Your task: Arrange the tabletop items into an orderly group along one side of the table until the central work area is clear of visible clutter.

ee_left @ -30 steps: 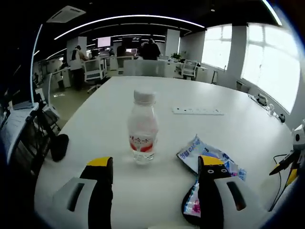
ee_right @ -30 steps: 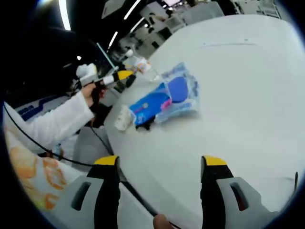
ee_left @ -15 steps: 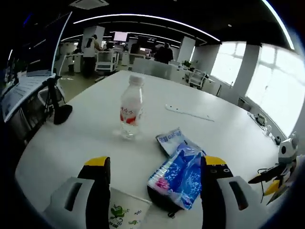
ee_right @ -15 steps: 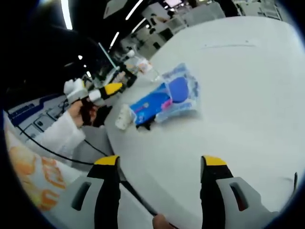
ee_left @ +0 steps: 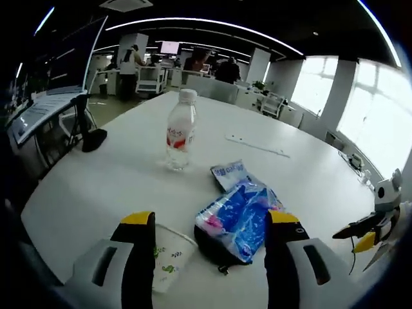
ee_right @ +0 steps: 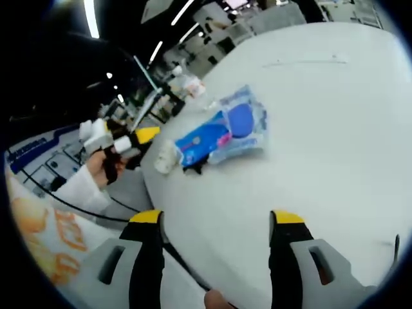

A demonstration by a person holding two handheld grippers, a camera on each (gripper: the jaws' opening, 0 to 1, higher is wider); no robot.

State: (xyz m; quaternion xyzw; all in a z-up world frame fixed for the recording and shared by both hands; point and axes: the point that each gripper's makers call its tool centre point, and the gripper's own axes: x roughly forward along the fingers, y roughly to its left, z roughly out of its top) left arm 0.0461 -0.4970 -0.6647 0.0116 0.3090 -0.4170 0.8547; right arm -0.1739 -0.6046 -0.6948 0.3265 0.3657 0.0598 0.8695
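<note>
Inspector A: Left gripper view first. What is on the table (ee_left: 116,174)?

Inspector B: A clear water bottle (ee_left: 180,131) with a white cap and red label stands upright, well out from the edge. Nearer the camera lies a blue snack packet (ee_left: 241,217), resting partly on a dark object (ee_left: 211,248) whose nature I cannot make out. A smaller blue-and-white packet (ee_left: 230,174) lies just beyond it. A paper cup (ee_left: 168,254) lies on its side near the table edge, partly hidden behind the left claw's (ee_left: 209,228) jaw.

Inspector A: State of that claw?

Inspector B: Jaws spread wide, nothing between them. The right claw (ee_left: 362,235) enters at the right margin, cut off; yellow tips are visible, but their spacing is hard to judge here.

Inspector A: Right gripper view?

Inspector B: The right claw (ee_right: 214,222) stands parted and empty over bare table (ee_right: 335,148). The blue snack packet (ee_right: 222,134) and paper cup (ee_right: 165,156) sit near the far edge; the water bottle (ee_right: 188,85) is small and blurred beyond. A hand (ee_right: 98,169) in a white sleeve (ee_right: 76,192) holds the left claw (ee_right: 138,138) off the table edge.
</note>
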